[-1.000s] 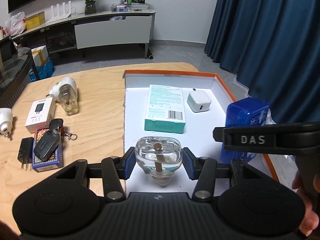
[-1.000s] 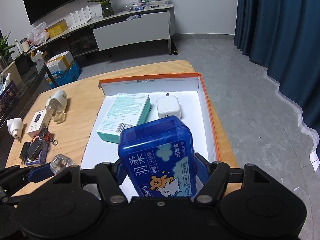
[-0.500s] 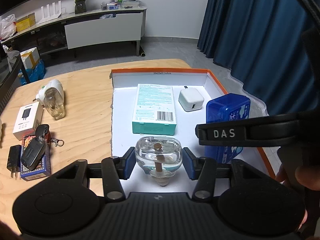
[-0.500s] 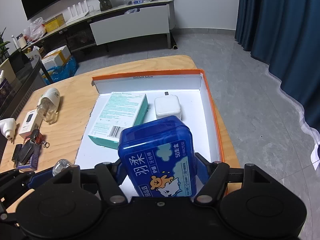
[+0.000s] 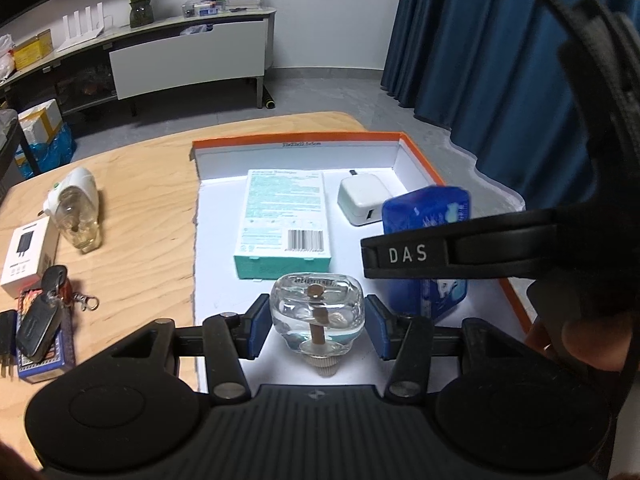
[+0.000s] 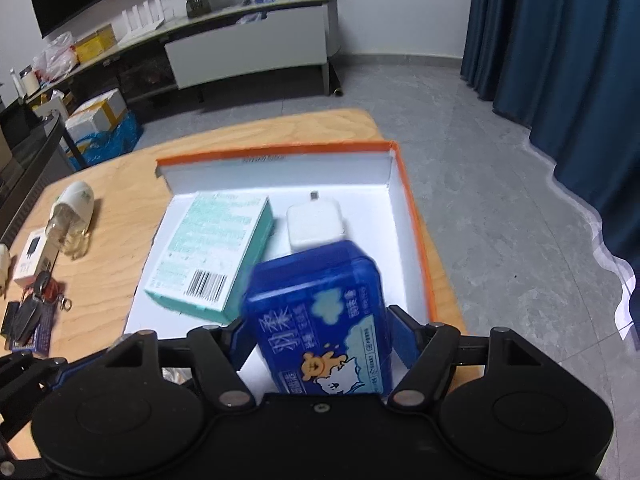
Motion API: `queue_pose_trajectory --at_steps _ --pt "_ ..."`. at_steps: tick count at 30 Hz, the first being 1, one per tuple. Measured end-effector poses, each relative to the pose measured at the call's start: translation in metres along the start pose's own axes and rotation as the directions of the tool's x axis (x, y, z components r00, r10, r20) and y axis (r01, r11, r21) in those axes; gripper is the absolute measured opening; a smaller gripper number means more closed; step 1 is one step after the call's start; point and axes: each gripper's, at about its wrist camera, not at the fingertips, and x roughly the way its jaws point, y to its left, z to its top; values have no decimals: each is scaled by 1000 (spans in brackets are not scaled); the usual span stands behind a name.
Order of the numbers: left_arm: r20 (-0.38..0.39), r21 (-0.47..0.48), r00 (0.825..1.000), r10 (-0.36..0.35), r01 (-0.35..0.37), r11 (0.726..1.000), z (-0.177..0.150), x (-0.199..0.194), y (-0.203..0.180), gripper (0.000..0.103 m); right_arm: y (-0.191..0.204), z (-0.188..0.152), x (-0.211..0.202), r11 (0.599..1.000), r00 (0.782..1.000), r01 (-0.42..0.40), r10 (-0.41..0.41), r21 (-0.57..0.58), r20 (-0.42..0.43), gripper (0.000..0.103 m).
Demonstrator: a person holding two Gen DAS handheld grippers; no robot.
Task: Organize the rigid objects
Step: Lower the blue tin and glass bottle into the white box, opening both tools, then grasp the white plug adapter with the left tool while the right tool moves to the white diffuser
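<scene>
- The left gripper (image 5: 316, 322) has its jaws clenched on a clear glass bottle (image 5: 317, 312) with a brown wick and a screw neck that points back at the camera; the bottle hangs over the near part of the box floor.
- The right gripper (image 6: 318, 340) has its jaws apart on either side of a blue tissue case (image 6: 320, 320). In the right wrist view there is a gap on each side of the case, and the case stands tilted; whether a pad touches it cannot be told.
- In the left wrist view the same blue tissue case (image 5: 426, 248) stands on the white floor by the right wall of the box, partly hidden by a black bar marked DAS.
- The orange-rimmed box (image 5: 296, 140) sits at the far right part of the desk (image 5: 144, 240), open on its near side.
- Inside it a teal-and-white carton (image 5: 285, 220) lies flat toward the far left, and a white charger cube (image 5: 364, 200) lies just right of it, near the far wall.
- On the left part of the desk lie a white plug-in unit with a glass bottle (image 5: 76, 212), a small white carton (image 5: 28, 254), and a car key with ring (image 5: 44, 324) on top of a dark patterned pack (image 5: 48, 360).
- A black plug (image 5: 6, 344) lies at the left edge of the desk, just beside the pack.
</scene>
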Motion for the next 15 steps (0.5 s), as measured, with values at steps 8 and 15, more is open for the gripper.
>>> queue_pose_trajectory --at_steps 8,15 --pt "81 26 997 -6 4 1000 13 -14 -11 84 -13 10 -30 998 993 19 -25 52 114 83" --pt "93 -14 995 42 -41 999 4 -33 8 99 -13 2 -51 997 991 -11 0 78 136 84"
